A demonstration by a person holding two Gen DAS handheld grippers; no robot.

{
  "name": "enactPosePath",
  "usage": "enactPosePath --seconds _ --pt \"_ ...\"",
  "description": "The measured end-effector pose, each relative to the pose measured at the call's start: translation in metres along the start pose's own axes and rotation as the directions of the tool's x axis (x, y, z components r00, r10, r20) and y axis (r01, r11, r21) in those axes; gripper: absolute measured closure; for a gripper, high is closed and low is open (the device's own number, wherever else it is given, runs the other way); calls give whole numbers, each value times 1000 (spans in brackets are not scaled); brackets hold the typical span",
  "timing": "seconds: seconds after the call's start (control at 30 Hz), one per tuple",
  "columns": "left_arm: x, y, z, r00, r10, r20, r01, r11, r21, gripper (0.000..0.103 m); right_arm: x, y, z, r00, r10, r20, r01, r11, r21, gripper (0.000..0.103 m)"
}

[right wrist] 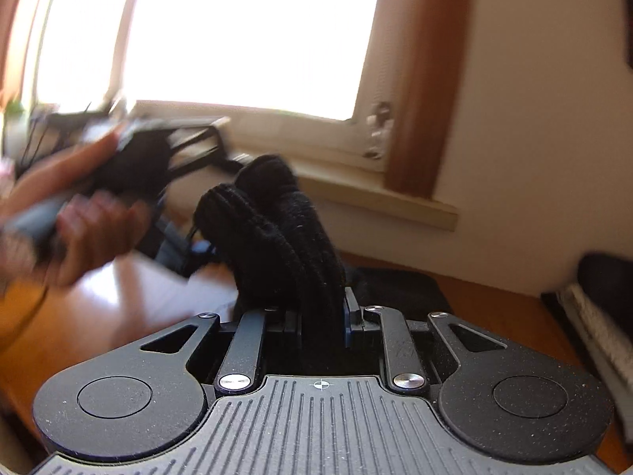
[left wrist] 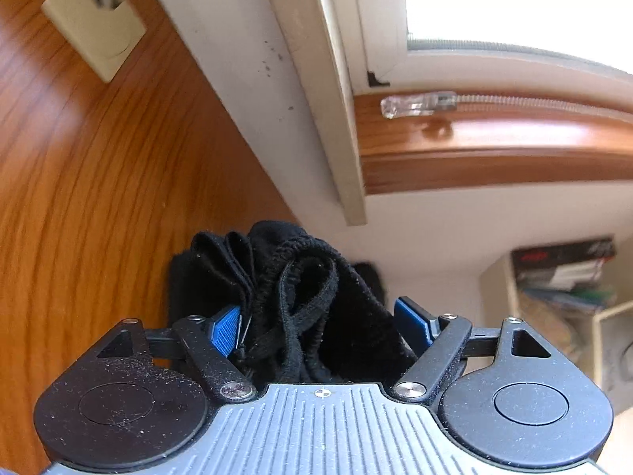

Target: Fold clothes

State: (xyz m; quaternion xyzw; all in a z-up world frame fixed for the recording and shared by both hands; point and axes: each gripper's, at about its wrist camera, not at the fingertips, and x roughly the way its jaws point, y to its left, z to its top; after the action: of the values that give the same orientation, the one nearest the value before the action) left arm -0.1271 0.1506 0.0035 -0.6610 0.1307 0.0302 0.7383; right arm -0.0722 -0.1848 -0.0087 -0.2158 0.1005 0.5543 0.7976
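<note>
Now both grippers are up off the wooden table (right wrist: 99, 316): the left gripper (left wrist: 320, 324) has black garment (left wrist: 300, 297) bunched between wide-set jaws, grip uncertain; the right gripper (right wrist: 322, 322) is clamped tight on a ribbed fold. No flat fold shows, so smoothing remains. Window ledge (right wrist: 379, 194) crowds twelve o'clock, wall at three; open tabletop at eight.

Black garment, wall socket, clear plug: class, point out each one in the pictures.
black garment (left wrist: 300, 301), left wrist view, bunched waistband.
wall socket (left wrist: 95, 19), left wrist view, cream faceplate.
clear plug (left wrist: 415, 103), left wrist view, transparent body.
</note>
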Motion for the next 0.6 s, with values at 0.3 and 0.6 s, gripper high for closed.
enactPosePath --seconds 0.3,0.6 --pt "4 6 17 990 105 -92 -94 989 114 23 3 40 -13 997 16 -73 -34 968 -248 84" --pt "37 -58 2 988 115 -100 -74 937 340 75 -15 1 7 997 -76 30 81 975 -206 84"
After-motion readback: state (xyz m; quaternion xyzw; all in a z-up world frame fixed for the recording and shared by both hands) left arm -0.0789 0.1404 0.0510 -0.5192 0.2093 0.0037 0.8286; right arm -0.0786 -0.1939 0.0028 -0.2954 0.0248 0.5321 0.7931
